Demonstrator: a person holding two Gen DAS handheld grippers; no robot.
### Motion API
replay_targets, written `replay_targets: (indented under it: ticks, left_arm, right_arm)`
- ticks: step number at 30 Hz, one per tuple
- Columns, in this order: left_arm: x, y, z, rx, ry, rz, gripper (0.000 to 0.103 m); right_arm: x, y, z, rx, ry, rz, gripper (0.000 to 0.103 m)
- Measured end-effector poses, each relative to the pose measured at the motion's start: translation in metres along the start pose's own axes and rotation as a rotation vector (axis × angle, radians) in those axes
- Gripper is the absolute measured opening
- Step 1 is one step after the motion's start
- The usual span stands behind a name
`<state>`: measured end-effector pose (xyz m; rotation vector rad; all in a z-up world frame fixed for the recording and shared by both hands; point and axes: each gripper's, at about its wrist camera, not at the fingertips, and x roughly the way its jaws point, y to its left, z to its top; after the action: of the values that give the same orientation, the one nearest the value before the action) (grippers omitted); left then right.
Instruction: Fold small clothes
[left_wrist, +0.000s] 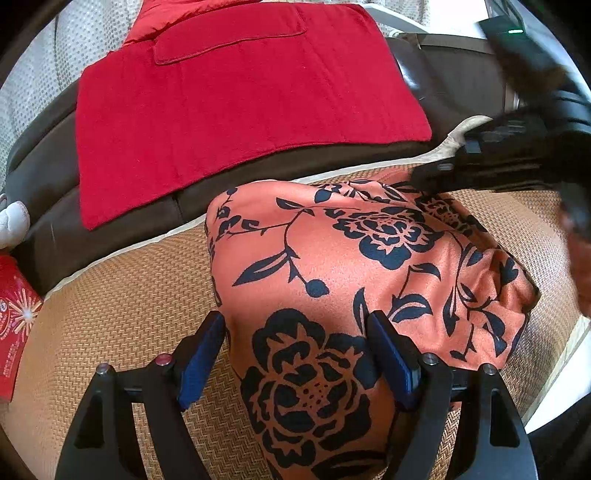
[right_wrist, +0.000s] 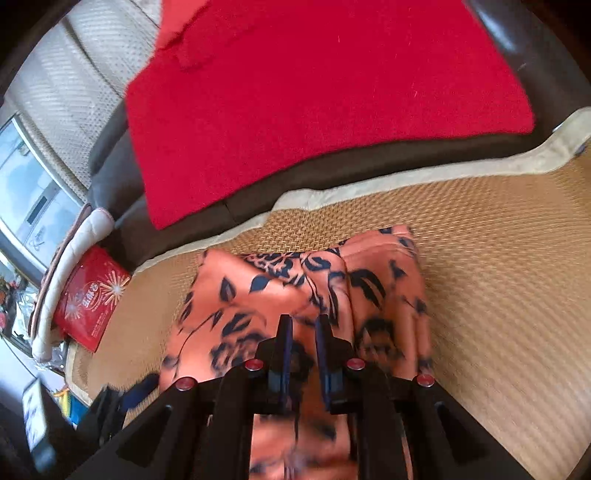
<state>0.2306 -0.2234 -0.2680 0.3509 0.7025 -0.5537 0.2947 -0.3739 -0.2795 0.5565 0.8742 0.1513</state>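
Left gripper (left_wrist: 295, 363) first: jaws wide apart and holding nothing, straddling the near end of the orange floral garment (left_wrist: 332, 266). One blue pad sits at the garment's left edge over the woven mat (left_wrist: 122, 295), the other rests on top of the fabric. From this view the garment's long axis runs away from me, near end under my jaws, far end toward the red towel (left_wrist: 236, 99). My right gripper (left_wrist: 509, 151) shows as a dark blur over the garment's far right corner, on the red-towel side.

Right wrist view: right gripper (right_wrist: 303, 328) is clamped nearly closed, and orange fabric runs between the pads, so I read it as pinching a fold of the garment (right_wrist: 280, 291). Cloth bunches and rises toward the jaws; the rest lies on the mat (right_wrist: 498, 277), short of the red towel (right_wrist: 314, 103).

Judgement: right hand owns the towel-side edge, left is nearer the near end. Fold likely brings the far edge back toward the left gripper.
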Motion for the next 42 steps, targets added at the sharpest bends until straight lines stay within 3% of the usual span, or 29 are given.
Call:
replay_targets:
  ticks: [3,6,9,13,15,16,17,18,21,30,36,42]
  left_arm:
    - [-0.005,-0.002,0.000,-0.004,0.006,0.008,0.080]
    - [-0.008,0.001,0.000,-0.017,0.020,-0.006,0.081]
    - [-0.022,0.017,0.003,-0.061,-0.003,0.009,0.081]
    - [-0.031,0.061,0.006,-0.196,-0.040,0.044,0.089]
    - [-0.024,0.084,0.004,-0.286,-0.007,0.000,0.089]
    - [-0.019,0.093,0.003,-0.327,0.013,-0.041,0.089]
    - [-0.013,0.101,0.002,-0.369,0.033,-0.089,0.089]
    - [-0.008,0.105,0.001,-0.399,0.047,-0.124,0.089]
    - [0.004,0.107,0.002,-0.436,0.082,-0.179,0.089]
    - [0.022,0.077,0.012,-0.346,0.109,-0.231,0.089]
    - [0.041,0.064,0.015,-0.382,0.157,-0.371,0.089]
    - [0.043,0.059,0.020,-0.386,0.131,-0.331,0.089]
  right_arm:
    - [-0.020,-0.009,-0.020,0.008,0.008,-0.001,0.016]
    - [-0.001,-0.035,-0.049,0.076,0.148,-0.047,0.022]
    - [-0.017,-0.042,-0.052,0.104,0.121,0.010,0.022]
    - [-0.046,-0.055,-0.053,0.143,0.013,0.039,0.023]
    - [-0.055,-0.070,-0.050,0.200,-0.033,0.069,0.028]
    - [-0.058,-0.076,-0.049,0.223,-0.045,0.078,0.034]
    - [-0.060,-0.083,-0.047,0.255,-0.050,0.081,0.064]
    - [-0.061,-0.089,-0.045,0.277,-0.064,0.080,0.084]
    - [-0.054,-0.103,-0.038,0.314,-0.075,0.123,0.084]
    - [-0.001,-0.101,-0.029,0.336,0.029,0.180,0.084]
    - [0.027,-0.086,-0.032,0.339,0.076,0.271,0.084]
    - [0.036,-0.065,-0.033,0.281,0.066,0.241,0.082]
